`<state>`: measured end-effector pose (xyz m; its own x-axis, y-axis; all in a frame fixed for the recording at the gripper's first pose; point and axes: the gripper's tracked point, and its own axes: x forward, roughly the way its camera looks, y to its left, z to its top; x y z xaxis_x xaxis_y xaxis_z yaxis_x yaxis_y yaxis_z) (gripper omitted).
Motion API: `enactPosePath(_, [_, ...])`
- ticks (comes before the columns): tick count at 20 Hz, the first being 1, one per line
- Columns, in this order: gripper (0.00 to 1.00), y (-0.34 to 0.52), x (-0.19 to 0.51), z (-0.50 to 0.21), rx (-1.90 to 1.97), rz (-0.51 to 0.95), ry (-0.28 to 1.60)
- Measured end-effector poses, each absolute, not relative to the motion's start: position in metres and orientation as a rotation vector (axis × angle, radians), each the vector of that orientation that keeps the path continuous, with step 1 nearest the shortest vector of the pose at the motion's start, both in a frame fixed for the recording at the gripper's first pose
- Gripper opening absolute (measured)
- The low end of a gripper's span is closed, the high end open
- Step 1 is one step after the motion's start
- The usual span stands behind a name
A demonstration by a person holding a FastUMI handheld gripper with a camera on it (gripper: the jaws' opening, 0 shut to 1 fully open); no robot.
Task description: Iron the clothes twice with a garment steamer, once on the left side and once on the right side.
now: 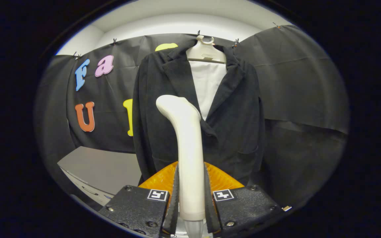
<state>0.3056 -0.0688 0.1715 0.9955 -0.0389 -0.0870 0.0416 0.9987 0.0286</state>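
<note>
Seen from the gripper view: gripper point(192, 195) closed on the handle of a white garment steamer point(188, 145), both fingers point(174, 201) pressed against its sides, handle standing upright between them. Steamer head bent over at the top toward the left, in front of the left half of a dark blazer point(233, 125); contact between head and cloth impossible to judge from here. Blazer hung just beyond the fingers on a pale hanger point(206, 51), hooked at the top of the black cloth wall point(296, 76). Lapels open, showing a white panel point(207, 86) beneath the hanger, between the two front halves. A pocket flap faintly visible low on the blazer's right front, right of the steamer handle. An orange ribbed surface point(223, 180) spread directly behind the fingers, fanning out to both sides of the handle, below the blazer's hem. A grey flat-topped cabinet point(101, 167) low to the left of the blazer, against the cloth wall, with drawer lines on its front. White wall point(177, 19) above the cloth. Small clips along the top edge of the cloth.
</note>
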Motion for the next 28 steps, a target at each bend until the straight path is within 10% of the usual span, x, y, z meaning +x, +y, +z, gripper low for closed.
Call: enactPosePath(28, [0.37,-0.082,0.318,0.053,0.043,-0.064,0.311])
